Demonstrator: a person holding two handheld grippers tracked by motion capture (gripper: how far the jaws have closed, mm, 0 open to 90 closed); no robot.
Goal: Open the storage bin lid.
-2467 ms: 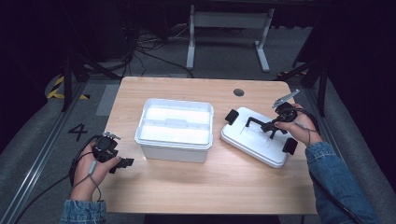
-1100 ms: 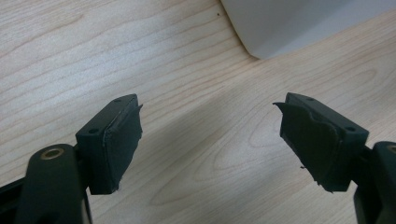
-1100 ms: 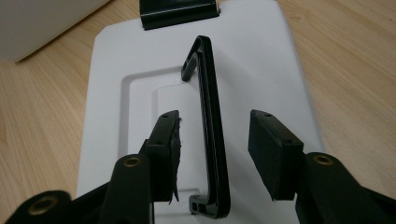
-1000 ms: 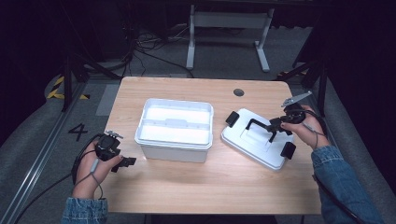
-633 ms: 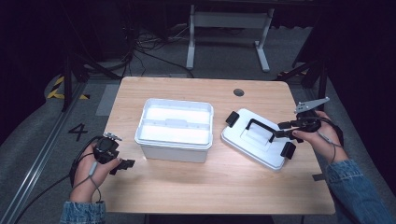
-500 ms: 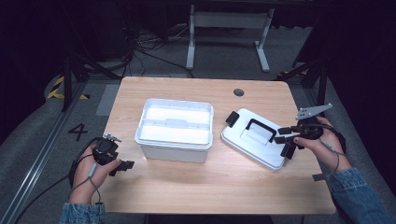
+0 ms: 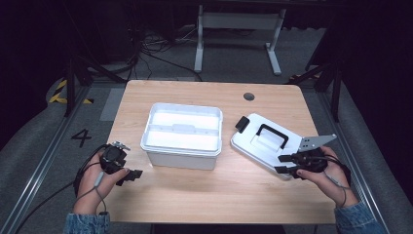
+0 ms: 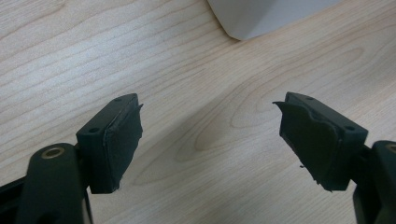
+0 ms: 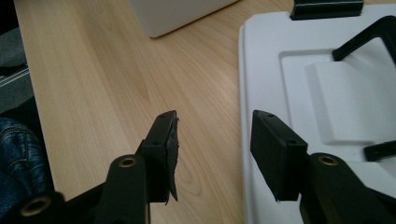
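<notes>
High view: open white bin (image 7: 182, 134) mid-counter (image 7: 204, 195), lid (image 7: 265, 144) lying beside it. Left view: left hand-held gripper (image 8: 210, 140) spread wide over bare wood. Right view: right hand-held gripper (image 9: 215, 149) parted, straddling lid edge

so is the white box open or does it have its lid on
Open. The box shows its bare white inside from above, and its lid lies flat on the table to its right, black handle up.

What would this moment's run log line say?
left tongs: open, over bare table | right tongs: open, straddling lid edge | bin: open, centre | lid: flat beside bin
</notes>
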